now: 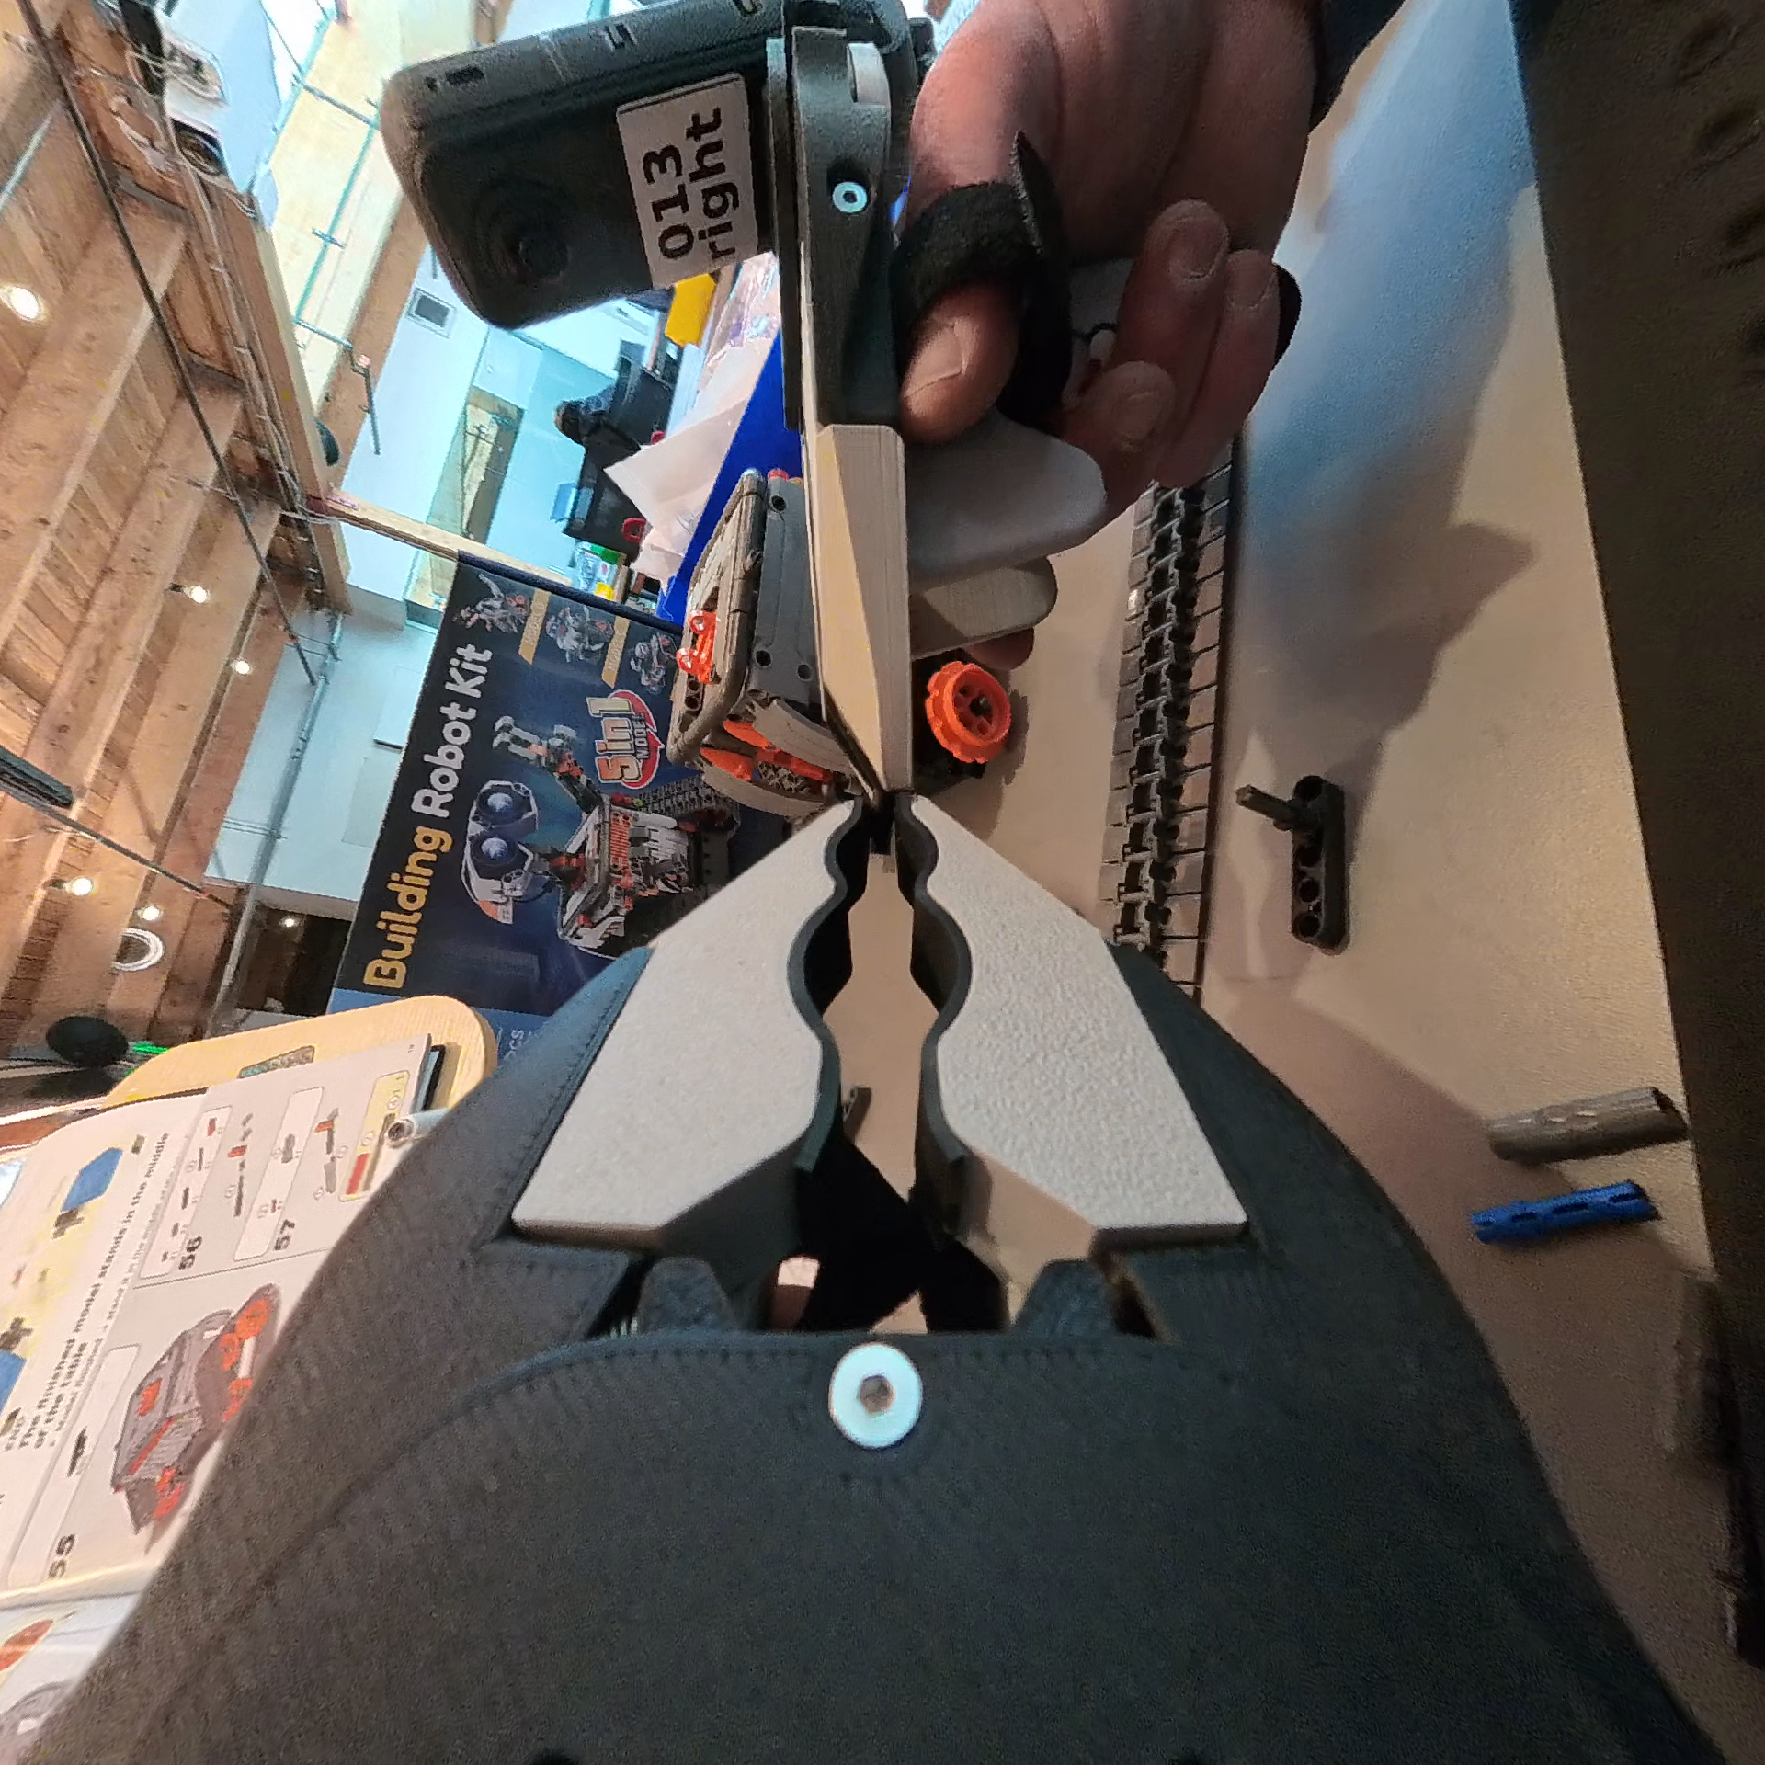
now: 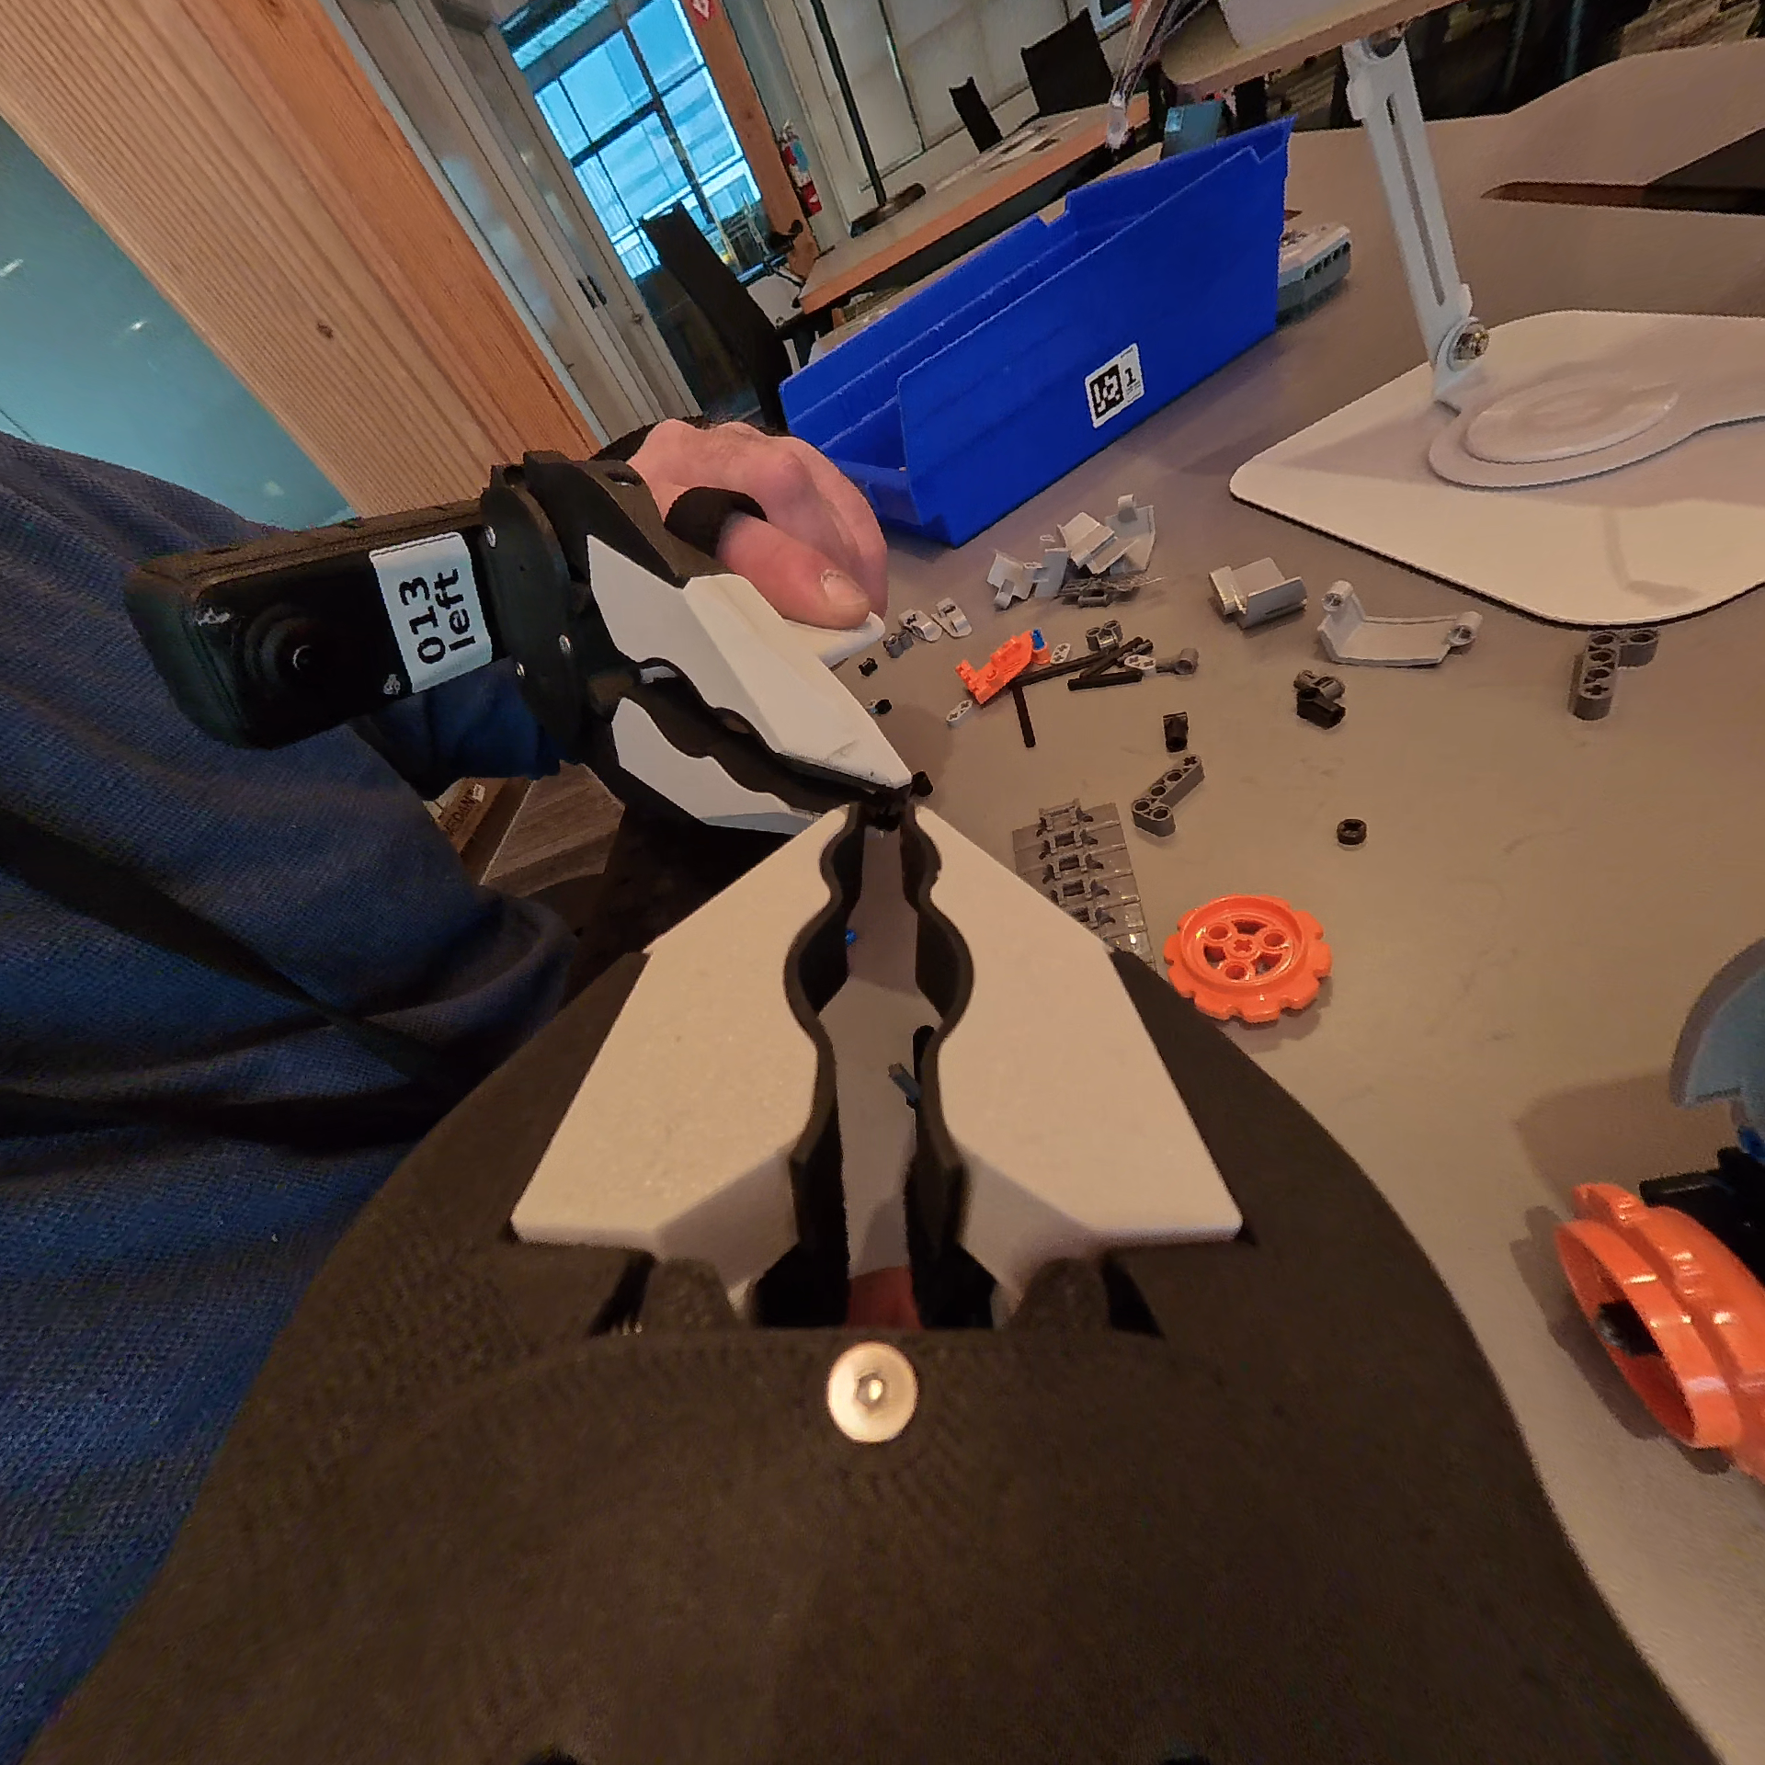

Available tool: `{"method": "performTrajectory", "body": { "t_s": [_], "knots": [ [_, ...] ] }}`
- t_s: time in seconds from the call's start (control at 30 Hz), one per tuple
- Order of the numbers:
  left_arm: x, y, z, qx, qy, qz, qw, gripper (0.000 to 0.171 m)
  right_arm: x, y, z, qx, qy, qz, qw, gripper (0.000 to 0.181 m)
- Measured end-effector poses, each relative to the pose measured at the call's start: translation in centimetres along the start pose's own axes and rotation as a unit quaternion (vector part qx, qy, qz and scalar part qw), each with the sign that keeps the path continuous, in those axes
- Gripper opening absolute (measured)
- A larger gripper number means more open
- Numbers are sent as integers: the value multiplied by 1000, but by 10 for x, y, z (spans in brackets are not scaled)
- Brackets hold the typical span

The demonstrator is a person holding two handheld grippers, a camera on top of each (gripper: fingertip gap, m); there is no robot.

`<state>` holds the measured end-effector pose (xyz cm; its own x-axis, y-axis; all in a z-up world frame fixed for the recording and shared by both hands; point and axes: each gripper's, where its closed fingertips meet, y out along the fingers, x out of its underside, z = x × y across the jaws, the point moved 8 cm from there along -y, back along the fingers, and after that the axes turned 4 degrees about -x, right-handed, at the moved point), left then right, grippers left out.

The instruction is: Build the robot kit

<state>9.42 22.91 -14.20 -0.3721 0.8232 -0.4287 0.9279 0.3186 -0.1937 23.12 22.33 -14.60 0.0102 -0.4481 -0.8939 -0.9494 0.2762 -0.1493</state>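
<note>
- Your left gripper fills the foreground of its own view, its jaws drawn in until only a thin slit is left at the tips, pinching a small black piece.
- Your right gripper is just as nearly closed, its tips meeting on that same black piece, seen here as a tiny dark pin-like part; its exact shape is too small to tell.
- Both sets of tips touch at one point above the grey table, the left gripper coming in from the side in the right wrist view.
- Your hand wraps the left gripper's handle, with a black strap over one finger; your other hand grips the right one likewise.
- Just beyond the tips in the right wrist view lies a strip of grey track links, and beside it an orange toothed wheel flat on the table.
- Farther off is a scatter of small grey, black and orange pieces, then a blue bin and a white stand base.
- Behind the tips in the left wrist view you have a partly built grey and orange model, a printed kit box, and an open instruction booklet at the near left.
- A black beam with holes and a short blue pin lie apart on the table.
</note>
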Motion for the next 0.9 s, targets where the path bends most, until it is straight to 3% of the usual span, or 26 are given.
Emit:
{"method": "performTrajectory", "body": {
  "t_s": [0.43, 0.9],
  "knots": [
    [1, 1, 2, -20, 20, 4, 1000, 4, -2, 1, -8, 62, -101, -19, 993, 2],
    [5, 1, -3, -30, -4, 5, 1000, 7, -4, -2, -8, 83, -128, -17, 988, 2]
  ]
}}
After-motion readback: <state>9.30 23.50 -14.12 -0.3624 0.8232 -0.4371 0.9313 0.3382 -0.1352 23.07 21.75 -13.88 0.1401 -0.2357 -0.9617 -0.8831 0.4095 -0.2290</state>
